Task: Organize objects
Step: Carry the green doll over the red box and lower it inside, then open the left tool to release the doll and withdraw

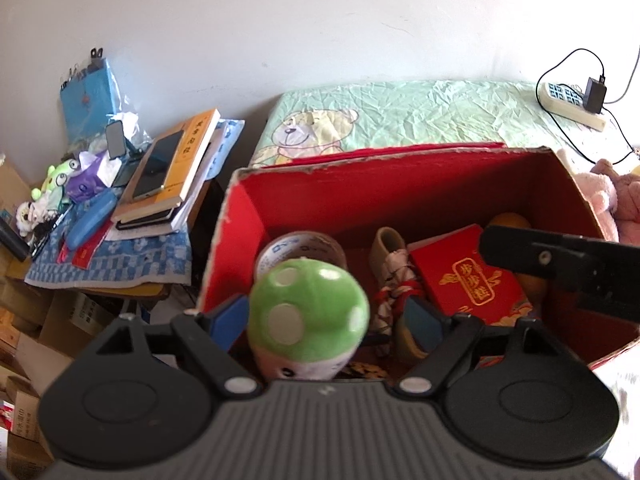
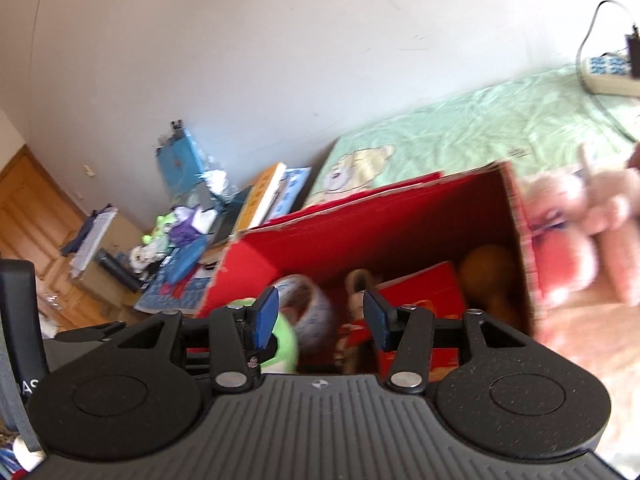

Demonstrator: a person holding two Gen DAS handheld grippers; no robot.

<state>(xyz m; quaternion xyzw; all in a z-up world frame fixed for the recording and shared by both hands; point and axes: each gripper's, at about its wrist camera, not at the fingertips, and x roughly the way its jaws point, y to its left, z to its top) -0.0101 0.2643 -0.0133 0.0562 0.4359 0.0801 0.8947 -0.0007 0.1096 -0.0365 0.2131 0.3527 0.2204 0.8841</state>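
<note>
A red cardboard box (image 1: 400, 184) stands open on the bed. My left gripper (image 1: 327, 320) hangs over its near left corner, and a green mushroom toy (image 1: 308, 316) with white spots sits between the blue pads. The left pad is against the toy; the right pad (image 1: 424, 320) stands clear of it. Deeper in the box lie a tape roll (image 1: 304, 246), a small shoe with a red-white rope (image 1: 390, 248) and a red packet (image 1: 468, 280). My right gripper (image 2: 322, 320) is open and empty above the box (image 2: 380, 220). The mushroom (image 2: 282, 340) shows behind its left finger.
A pink plush toy (image 2: 580, 220) lies right of the box on the green bear-print sheet (image 1: 400, 112). A power strip (image 1: 568, 104) with cables sits at the bed's far right. A cluttered side table (image 1: 120, 272) with books, a phone and small toys stands to the left.
</note>
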